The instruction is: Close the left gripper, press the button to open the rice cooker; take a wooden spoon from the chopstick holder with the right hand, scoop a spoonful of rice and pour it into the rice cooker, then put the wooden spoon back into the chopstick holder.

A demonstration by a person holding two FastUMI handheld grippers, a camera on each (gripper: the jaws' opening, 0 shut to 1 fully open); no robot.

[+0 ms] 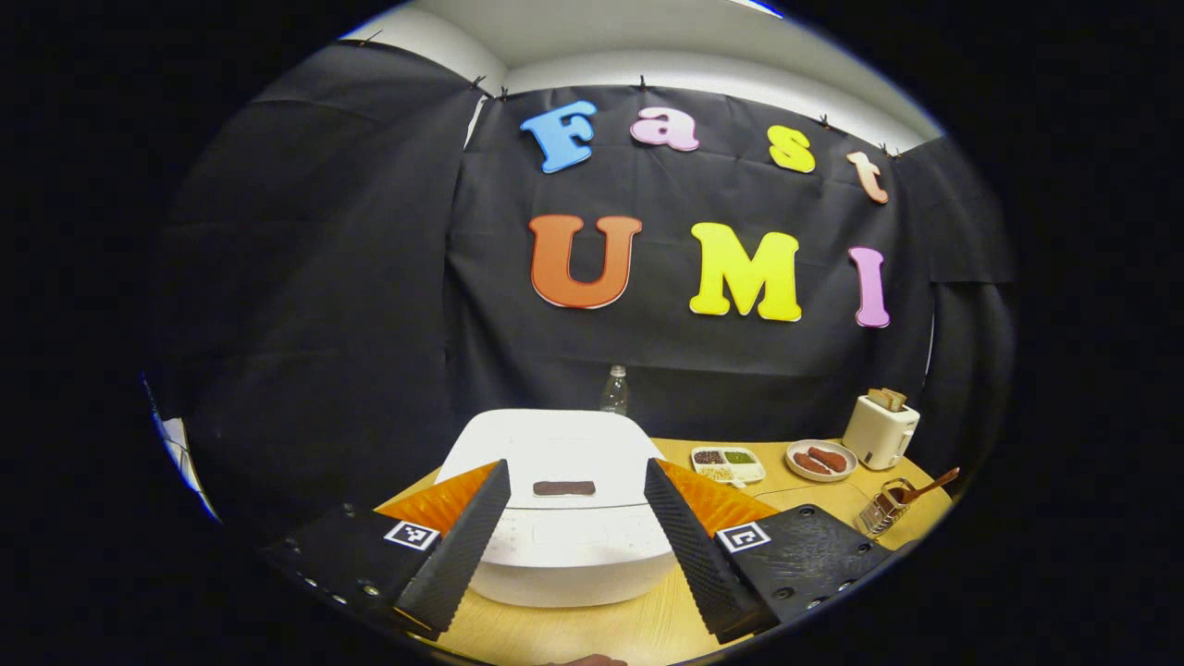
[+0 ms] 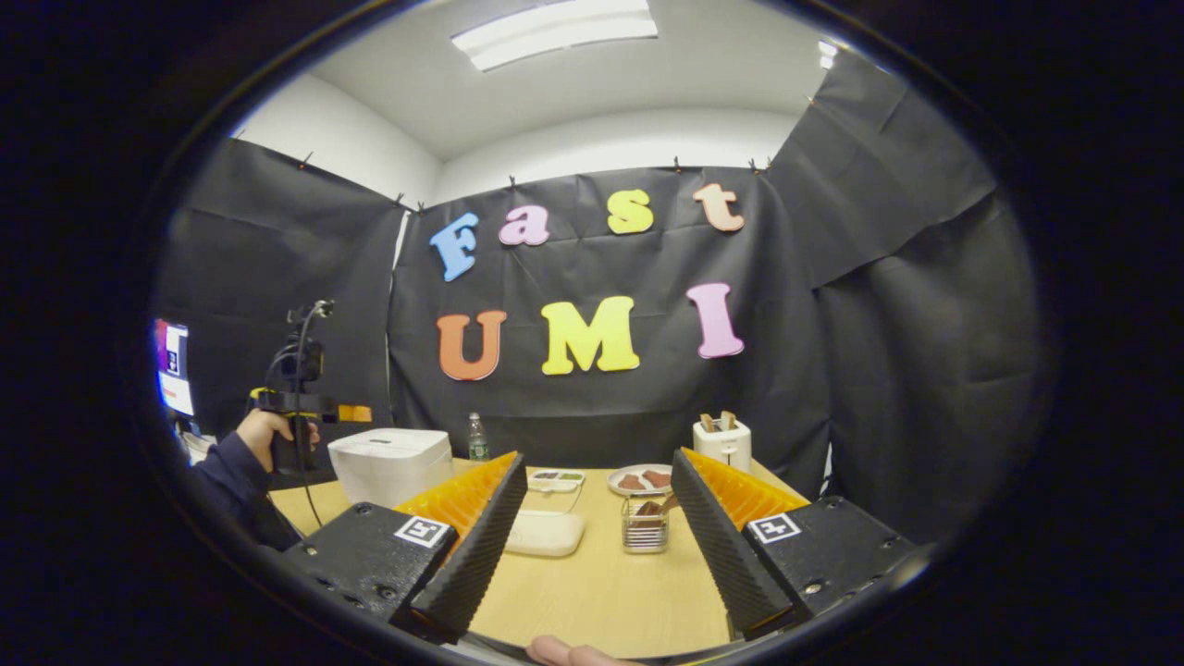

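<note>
Both grippers are wide apart, nothing between them. Left gripper point(image 1: 575, 527) hangs just in front of the white rice cooker point(image 1: 564, 499), lid down, dark button point(image 1: 564, 487) facing it. Right gripper point(image 2: 592, 546) sits over the desk point(image 2: 592, 592), well back from the wire holder point(image 2: 645, 533) with the spoon point(image 1: 930, 485) sticking out. Past that, a divided tray point(image 1: 728, 463), a plate point(image 1: 820, 460), then a toaster point(image 1: 880, 431) and bottle point(image 1: 614, 390) near the wall.

White rice cooker point(image 1: 564, 499), dark button point(image 1: 564, 487); tan table point(image 2: 601, 583).
</note>
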